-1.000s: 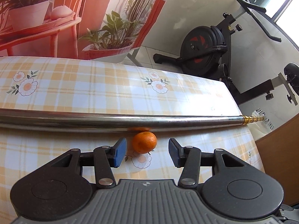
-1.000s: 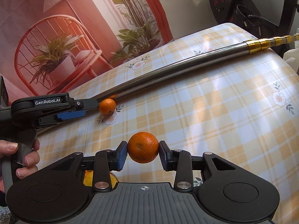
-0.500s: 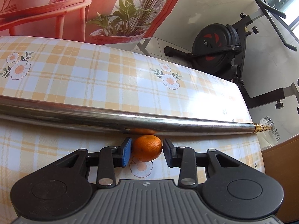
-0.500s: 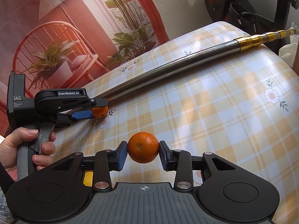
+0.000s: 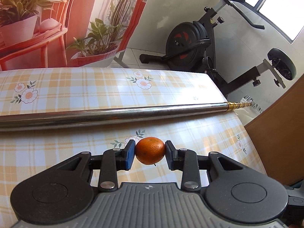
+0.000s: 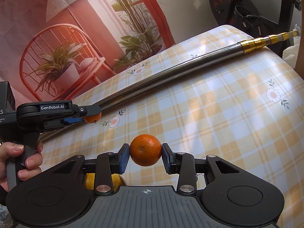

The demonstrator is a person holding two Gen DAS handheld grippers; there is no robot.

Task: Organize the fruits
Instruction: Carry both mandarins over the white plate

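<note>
My left gripper [image 5: 150, 153] is shut on a small orange mandarin [image 5: 150, 153], held just above the checked tablecloth [image 5: 76, 91]. The right wrist view shows that same left gripper [image 6: 91, 116] at the left, gripped by a person's hand [image 6: 20, 163], with its mandarin [image 6: 93, 118] lifted near the pole. My right gripper [image 6: 145, 150] is shut on a second mandarin [image 6: 145, 150], held above the cloth. A yellow fruit [image 6: 89, 179] lies partly hidden under the right gripper's left finger.
A long steel pole [image 5: 114, 114] with a brass telescopic tip [image 5: 237, 105] lies across the table beyond both grippers. An exercise bike [image 5: 191, 43] stands past the table's far right corner. A printed backdrop of plants and a red chair [image 6: 62, 62] hangs behind.
My left gripper shut on the mandarin that lay beside the pole, then lifted it and drew it back from the pole. The right gripper kept its mandarin and stayed put.
</note>
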